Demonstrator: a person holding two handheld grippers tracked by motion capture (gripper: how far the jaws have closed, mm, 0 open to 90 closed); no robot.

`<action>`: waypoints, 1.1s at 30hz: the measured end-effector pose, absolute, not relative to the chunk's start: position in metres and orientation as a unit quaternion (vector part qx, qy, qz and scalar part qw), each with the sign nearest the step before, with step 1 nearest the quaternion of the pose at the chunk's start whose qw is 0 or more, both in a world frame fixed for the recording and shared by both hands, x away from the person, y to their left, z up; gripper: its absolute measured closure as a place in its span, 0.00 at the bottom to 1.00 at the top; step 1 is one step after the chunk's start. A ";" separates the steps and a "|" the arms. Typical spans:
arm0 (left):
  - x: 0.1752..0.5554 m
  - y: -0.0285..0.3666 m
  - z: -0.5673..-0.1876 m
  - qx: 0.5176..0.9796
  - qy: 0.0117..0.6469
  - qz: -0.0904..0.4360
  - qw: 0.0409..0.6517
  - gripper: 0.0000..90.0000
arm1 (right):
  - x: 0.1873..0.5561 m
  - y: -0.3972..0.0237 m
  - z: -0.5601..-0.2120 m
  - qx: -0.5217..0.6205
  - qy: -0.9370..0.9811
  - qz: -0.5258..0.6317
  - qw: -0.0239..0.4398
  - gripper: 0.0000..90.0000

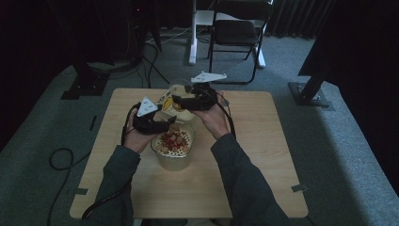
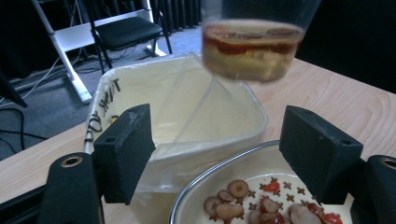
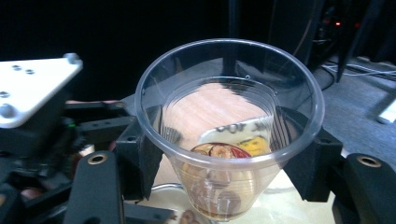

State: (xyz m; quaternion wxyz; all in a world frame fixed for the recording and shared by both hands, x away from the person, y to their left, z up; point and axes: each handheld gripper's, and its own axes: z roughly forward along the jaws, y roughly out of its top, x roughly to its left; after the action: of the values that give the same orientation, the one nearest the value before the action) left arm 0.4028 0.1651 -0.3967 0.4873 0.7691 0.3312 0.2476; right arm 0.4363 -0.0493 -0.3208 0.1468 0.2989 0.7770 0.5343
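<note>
now clear plastic cup (image 3: 229,135) clamped upright between right gripper (image 3: 224,163) pads, left gripper (image 2: 229,154) released just beside

I see the bowl (image 1: 173,149) nearest on the table (image 1: 263,141). The tub (image 1: 165,106) sits just behind it. My cup (image 1: 181,94) hangs above the tub.
</note>
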 end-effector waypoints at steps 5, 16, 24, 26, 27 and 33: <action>0.406 0.165 -0.396 0.765 0.333 0.244 0.495 0.30 | 0.434 -0.039 -0.323 0.289 0.784 0.530 0.142 0.39; 0.404 0.161 -0.395 0.765 0.312 0.241 0.509 0.32 | 0.430 -0.027 -0.324 0.269 0.793 0.530 0.132 0.39; 0.403 0.163 -0.394 0.764 0.311 0.241 0.512 0.46 | 0.430 -0.028 -0.324 0.268 0.794 0.530 0.131 0.39; 0.403 0.163 -0.394 0.763 0.311 0.242 0.513 0.46 | 0.430 -0.029 -0.324 0.267 0.793 0.532 0.130 0.39; 0.403 0.163 -0.394 0.763 0.311 0.241 0.514 0.45 | 0.430 -0.029 -0.324 0.267 0.793 0.532 0.130 0.39; 0.402 0.164 -0.396 0.760 0.309 0.238 0.519 0.45 | 0.430 -0.029 -0.325 0.265 0.795 0.531 0.129 0.39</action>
State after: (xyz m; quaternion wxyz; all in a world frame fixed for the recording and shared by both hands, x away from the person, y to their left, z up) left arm 0.4020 0.1638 -0.3958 0.5192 0.7603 0.3092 0.2383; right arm 0.4298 -0.0288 -0.3246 0.1287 0.2652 0.7946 0.5308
